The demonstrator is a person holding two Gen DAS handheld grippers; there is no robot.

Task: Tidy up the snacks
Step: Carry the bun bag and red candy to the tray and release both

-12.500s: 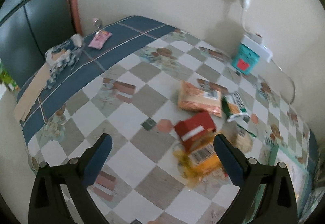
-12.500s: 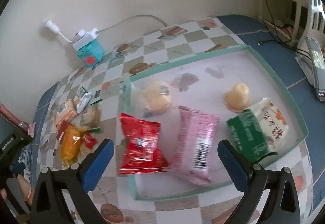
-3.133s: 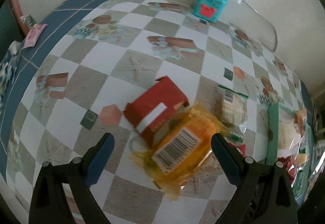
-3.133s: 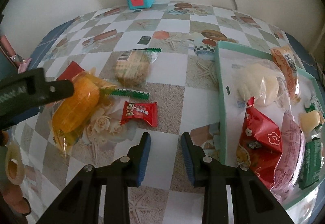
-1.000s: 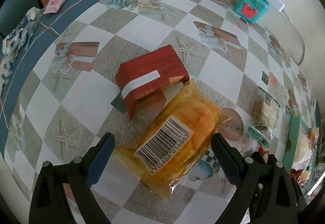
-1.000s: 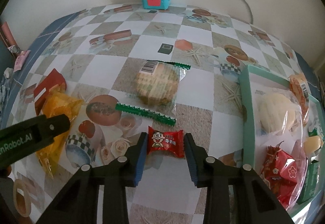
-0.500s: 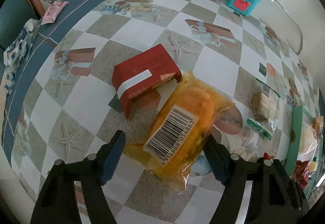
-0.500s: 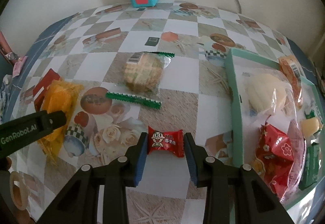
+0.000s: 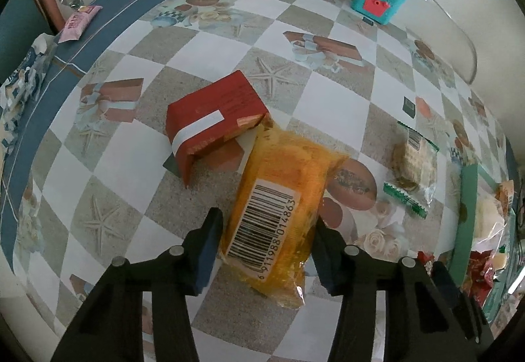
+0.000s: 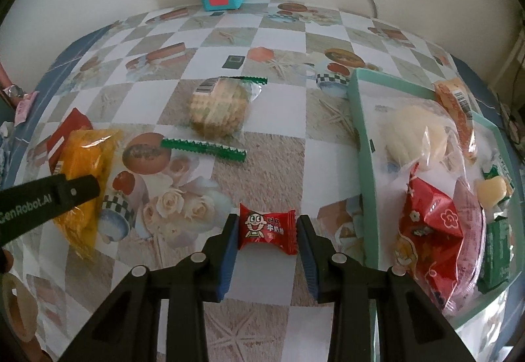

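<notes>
The checkered tablecloth, smooth and glossy, lies open between the snacks. The mint-green tray, a shallow rectangle with raised rim, sits at its right edge, packed with crinkled wrappers. Well left of the tray lies the orange packet, translucent film, its long axis running away from the left gripper, barcode up. The left gripper's jaws are closing with the packet's near end between them, pads at its sides. A red carton touches the packet's far end. Just left of the tray, the right gripper is narrowly set, pads touching the ends of the small red candy, which lies crosswise.
</notes>
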